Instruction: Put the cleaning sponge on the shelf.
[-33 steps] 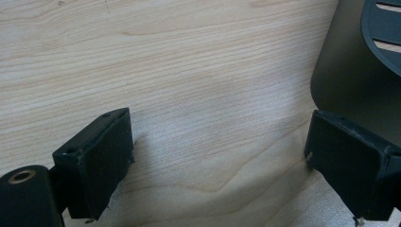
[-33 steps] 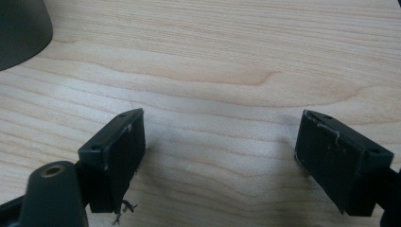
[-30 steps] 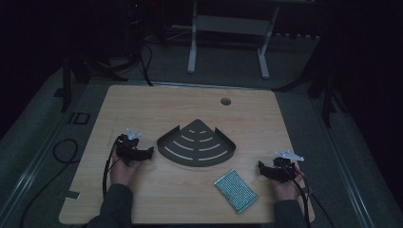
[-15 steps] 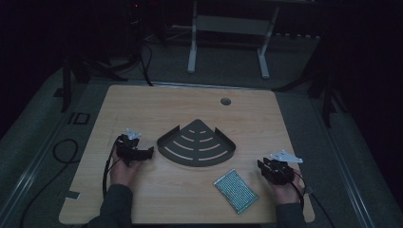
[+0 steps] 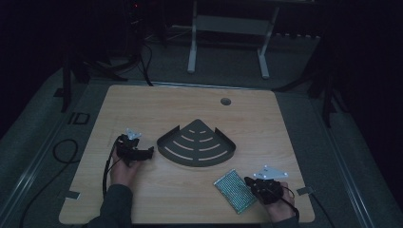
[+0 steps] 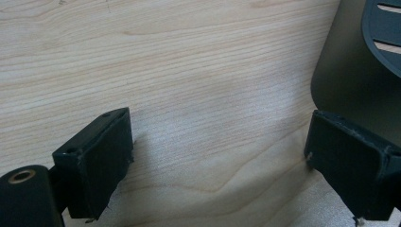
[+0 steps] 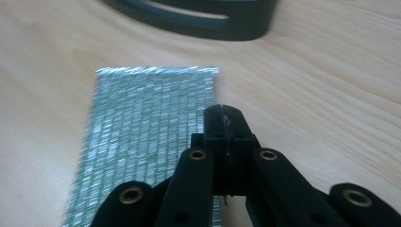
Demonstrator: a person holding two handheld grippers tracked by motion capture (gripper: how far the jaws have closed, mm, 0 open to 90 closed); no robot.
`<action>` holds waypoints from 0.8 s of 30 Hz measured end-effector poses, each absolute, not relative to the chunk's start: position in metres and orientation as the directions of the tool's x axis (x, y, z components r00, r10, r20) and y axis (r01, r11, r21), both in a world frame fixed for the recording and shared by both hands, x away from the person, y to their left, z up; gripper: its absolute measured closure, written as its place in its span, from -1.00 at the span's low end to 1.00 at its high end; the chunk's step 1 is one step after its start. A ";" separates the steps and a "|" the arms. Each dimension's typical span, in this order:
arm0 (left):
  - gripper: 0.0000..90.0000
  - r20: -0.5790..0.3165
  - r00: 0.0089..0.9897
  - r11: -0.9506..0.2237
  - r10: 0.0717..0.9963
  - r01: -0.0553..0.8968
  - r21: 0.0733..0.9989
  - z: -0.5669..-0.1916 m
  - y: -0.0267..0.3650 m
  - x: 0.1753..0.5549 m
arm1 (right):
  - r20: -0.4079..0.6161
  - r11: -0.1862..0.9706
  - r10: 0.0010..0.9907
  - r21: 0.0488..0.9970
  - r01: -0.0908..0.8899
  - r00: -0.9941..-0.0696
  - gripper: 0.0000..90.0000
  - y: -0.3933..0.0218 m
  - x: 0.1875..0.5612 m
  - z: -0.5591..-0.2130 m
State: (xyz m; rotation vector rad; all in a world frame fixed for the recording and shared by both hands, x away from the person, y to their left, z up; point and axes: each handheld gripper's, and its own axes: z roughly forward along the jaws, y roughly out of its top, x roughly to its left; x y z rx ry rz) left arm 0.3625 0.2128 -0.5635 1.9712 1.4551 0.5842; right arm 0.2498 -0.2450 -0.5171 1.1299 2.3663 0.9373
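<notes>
Left gripper point(image 5: 148, 153): jaws spread wide, nothing between them but bare bench point(image 6: 198, 85). One jaw lies just beside the curved wall of the dark tray point(image 6: 350, 80); contact cannot be confirmed. In the high view this gripper sits on the bench left of the tray point(image 5: 196, 145), held by the left hand point(image 5: 122, 170), its cable looping back toward the sleeve.

Right gripper point(image 7: 223, 113): jaws pressed together, no gap visible. They sit over the right edge of the silver mesh sheet point(image 7: 146, 127). Whether any mesh is pinched between them cannot be told; the jaw bodies hide that edge. In the high view the right gripper point(image 5: 250, 182) meets the sheet's right side, near the bench's front right corner.

The sheet point(image 5: 235, 190) lies flat, apart from the tray, in front of its rounded side.

The slotted, fan-shaped tray rests mid-bench. Lighting is dim; the room behind the bench is largely indistinct. The right forearm is cut off at the frame's bottom.
</notes>
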 end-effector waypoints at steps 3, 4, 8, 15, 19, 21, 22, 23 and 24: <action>-0.79 -0.008 0.298 -0.208 0.955 0.684 0.699 -0.563 0.213 0.362 | -0.034 0.481 0.767 0.692 0.538 -0.641 1.00 -0.237 0.244 -0.518; -0.79 -0.008 0.298 -0.208 0.955 0.684 0.699 -0.563 0.213 0.362 | -0.029 0.486 0.761 0.688 0.539 -0.648 1.00 -0.235 0.242 -0.519; -0.79 -0.008 0.298 -0.207 0.955 0.684 0.699 -0.563 0.213 0.362 | -0.021 0.498 0.749 0.678 0.541 -0.663 1.00 -0.231 0.238 -0.522; -0.79 -0.008 0.298 -0.208 0.955 0.684 0.699 -0.563 0.213 0.362 | -0.009 0.509 0.743 0.656 0.557 -0.669 1.00 -0.231 0.239 -0.530; -0.79 -0.008 0.298 -0.208 0.955 0.684 0.699 -0.563 0.213 0.362 | -0.018 0.510 0.748 0.655 0.558 -0.663 1.00 -0.233 0.242 -0.530; -0.79 -0.008 0.298 -0.207 0.955 0.684 0.699 -0.563 0.213 0.362 | -0.022 0.506 0.754 0.656 0.560 -0.656 1.00 -0.235 0.245 -0.530; -0.79 -0.008 0.298 -0.207 0.955 0.684 0.700 -0.563 0.213 0.362 | -0.029 0.505 0.758 0.658 0.559 -0.651 1.00 -0.236 0.247 -0.531; -0.79 -0.008 0.298 -0.207 0.955 0.684 0.699 -0.563 0.213 0.362 | -0.032 0.502 0.763 0.658 0.561 -0.646 1.00 -0.237 0.249 -0.531; -0.79 -0.008 0.298 -0.208 0.955 0.684 0.699 -0.563 0.213 0.362 | -0.030 0.496 0.768 0.659 0.565 -0.640 1.00 -0.239 0.251 -0.531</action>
